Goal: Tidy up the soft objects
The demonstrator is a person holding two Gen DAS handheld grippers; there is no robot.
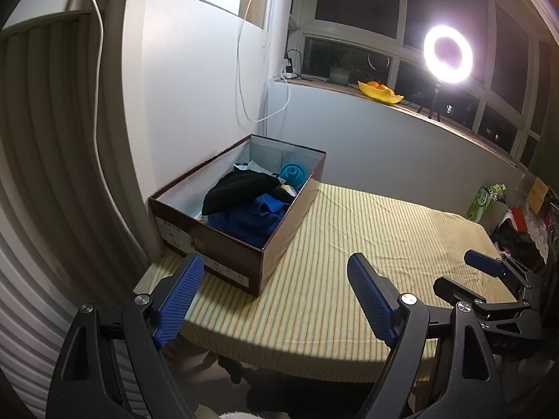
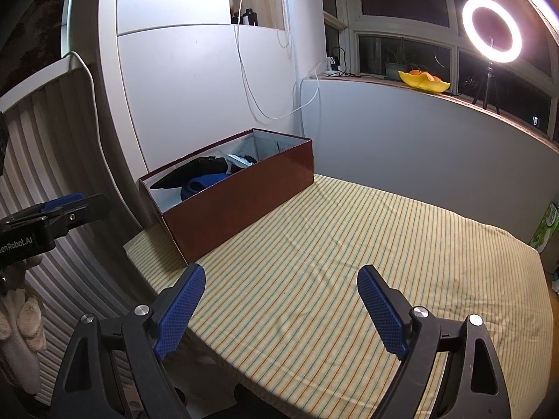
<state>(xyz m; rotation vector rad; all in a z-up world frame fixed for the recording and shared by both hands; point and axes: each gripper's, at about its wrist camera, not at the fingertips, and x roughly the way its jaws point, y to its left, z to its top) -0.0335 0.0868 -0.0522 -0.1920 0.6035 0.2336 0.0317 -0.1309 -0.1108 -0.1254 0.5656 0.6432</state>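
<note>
A dark red cardboard box [image 1: 223,258] stands open at the table's far left corner, against the wall. Inside lie a black cloth [image 1: 241,188], a blue cloth [image 1: 251,220] and a teal round item [image 1: 293,173]. My left gripper [image 1: 275,258] hovers open just in front of the box with nothing between its blue pads. The right gripper [image 2: 281,269] is open too, over bare striped tablecloth [image 2: 349,244], with the box [image 2: 244,202] off to its upper left. From the left wrist view the right gripper [image 1: 461,274] shows at the right edge.
A lit ring light [image 1: 448,54] on a tripod and a yellow fruit bowl [image 1: 380,92] sit on the window sill. White cables [image 1: 241,70] hang down the wall. A ribbed panel [image 1: 52,157] stands left of the table. Boxes and clutter [image 1: 489,202] lie past its right end.
</note>
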